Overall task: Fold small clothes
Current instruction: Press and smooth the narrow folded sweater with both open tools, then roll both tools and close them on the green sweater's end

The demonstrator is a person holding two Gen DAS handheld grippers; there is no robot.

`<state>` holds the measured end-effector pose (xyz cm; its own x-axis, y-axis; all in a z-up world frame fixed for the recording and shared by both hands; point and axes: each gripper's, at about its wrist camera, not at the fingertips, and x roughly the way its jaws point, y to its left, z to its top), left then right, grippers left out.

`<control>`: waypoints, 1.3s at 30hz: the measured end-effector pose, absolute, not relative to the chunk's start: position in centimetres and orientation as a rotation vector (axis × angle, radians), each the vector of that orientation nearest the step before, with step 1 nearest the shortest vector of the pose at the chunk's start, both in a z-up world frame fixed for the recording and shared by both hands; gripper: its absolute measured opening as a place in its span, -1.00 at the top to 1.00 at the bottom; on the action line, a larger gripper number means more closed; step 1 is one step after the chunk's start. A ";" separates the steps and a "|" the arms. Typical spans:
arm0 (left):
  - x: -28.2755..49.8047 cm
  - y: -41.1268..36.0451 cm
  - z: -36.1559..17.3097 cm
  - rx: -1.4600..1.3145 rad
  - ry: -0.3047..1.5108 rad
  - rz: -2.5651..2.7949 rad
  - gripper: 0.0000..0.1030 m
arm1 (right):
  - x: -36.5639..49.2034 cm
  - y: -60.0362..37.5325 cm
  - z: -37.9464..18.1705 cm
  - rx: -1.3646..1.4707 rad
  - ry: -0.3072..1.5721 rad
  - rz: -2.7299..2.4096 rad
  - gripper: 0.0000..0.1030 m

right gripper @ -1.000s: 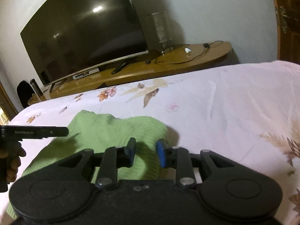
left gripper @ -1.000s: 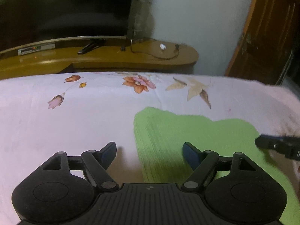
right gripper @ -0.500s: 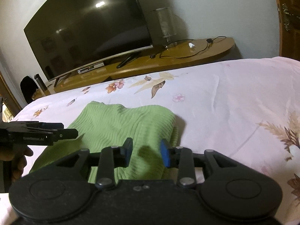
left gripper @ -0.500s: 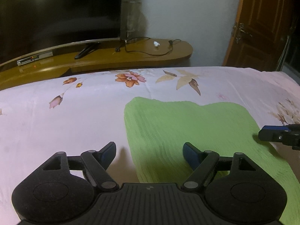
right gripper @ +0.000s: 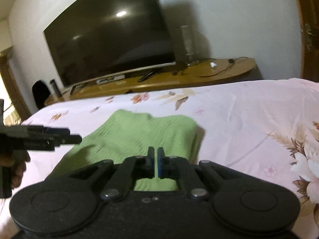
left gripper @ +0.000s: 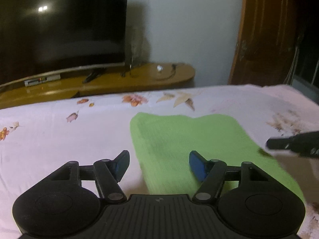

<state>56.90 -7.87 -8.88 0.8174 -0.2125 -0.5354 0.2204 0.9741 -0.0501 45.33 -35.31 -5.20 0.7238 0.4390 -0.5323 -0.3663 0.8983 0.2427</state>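
Observation:
A green ribbed garment lies folded flat on the pink floral bedsheet; it also shows in the right wrist view. My left gripper is open and empty, raised above the garment's left edge. My right gripper is shut with nothing between its pads, raised above the garment's near right part. The right gripper shows at the right edge of the left wrist view. The left gripper shows at the left of the right wrist view.
A wooden TV stand with a large dark TV, a set-top box and cables stands beyond the bed's far edge. A wooden door is at the right. The bedsheet stretches to the right of the garment.
Both grippers have lifted and drawn back from the garment. The right gripper's jaws have closed from a small gap to shut. The left gripper has stayed open.

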 end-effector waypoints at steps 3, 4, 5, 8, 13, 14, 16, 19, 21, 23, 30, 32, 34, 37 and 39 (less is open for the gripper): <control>56.5 -8.4 -10.0 0.014 0.599 -0.293 -0.30 | 45.0 -34.8 -5.8 0.109 0.642 0.450 0.76; 56.6 -8.9 -10.9 0.041 0.636 -0.301 -0.30 | 45.0 -34.6 -6.2 0.112 0.656 0.454 0.71; 56.8 -9.4 -12.6 0.097 0.698 -0.302 -0.43 | 45.0 -34.5 -6.7 0.109 0.667 0.458 0.69; 56.5 -8.2 -14.1 0.026 0.665 -0.260 -0.85 | 45.0 -33.7 -9.2 0.038 0.710 0.437 0.70; 54.8 -6.4 -11.8 -0.031 0.624 -0.269 -0.85 | 44.5 -34.6 -7.8 0.105 0.714 0.420 0.66; 53.9 -6.0 -11.3 -0.033 0.609 -0.273 -0.85 | 43.9 -34.9 -7.3 0.111 0.695 0.421 0.64; 52.6 -5.1 -10.8 -0.034 0.606 -0.273 -0.85 | 42.4 -35.5 -6.5 0.117 0.664 0.434 0.61; 51.2 -4.1 -12.0 -0.020 0.666 -0.251 -0.85 | 40.1 -35.8 -6.1 0.131 0.649 0.471 0.53; 51.2 -4.5 -14.2 0.061 0.744 -0.229 -0.85 | 39.7 -35.5 -6.9 0.113 0.687 0.479 0.59; 51.1 -3.8 -14.1 0.019 0.740 -0.240 -0.85 | 40.0 -34.6 -9.1 0.035 0.784 0.442 0.62; 54.3 -1.6 -12.0 -0.234 0.715 -0.349 -0.85 | 41.9 -39.3 -6.8 0.377 0.723 0.424 -0.69; 56.3 -0.9 -12.8 -0.373 0.784 -0.389 -0.85 | 43.6 -41.3 -7.2 0.498 0.745 0.408 -0.82; 58.0 -0.4 -14.0 -0.505 0.832 -0.428 -0.85 | 45.5 -42.5 -8.2 0.586 0.805 0.454 -0.79; 59.3 -0.4 -15.0 -0.540 0.866 -0.466 -0.85 | 46.9 -43.0 -9.8 0.656 0.864 0.477 -0.80; 60.0 -0.7 -15.5 -0.547 0.883 -0.500 -0.82 | 47.9 -43.4 -10.9 0.706 0.892 0.470 -0.81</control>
